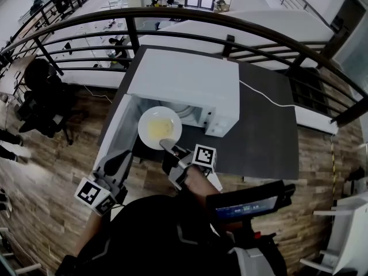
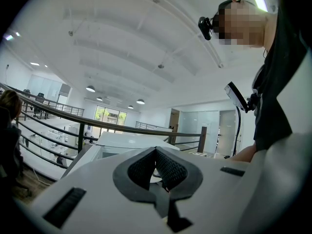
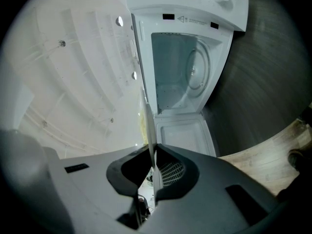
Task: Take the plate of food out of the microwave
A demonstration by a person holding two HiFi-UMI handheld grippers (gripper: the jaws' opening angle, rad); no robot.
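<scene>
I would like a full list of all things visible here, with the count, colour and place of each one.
microwave: 1, white, on the table, door open
table: 1, dark grey, in front of the railing
plate: 1, white, before the microwave opening
food: 1 portion, yellowish, on the plate
cable: 1, white, on the table, right of the microwave
railing: 1, black, behind the table
left gripper: 1, grey, shut, empty, by the open door
right gripper: 1, grey, shut on the plate rim
</scene>
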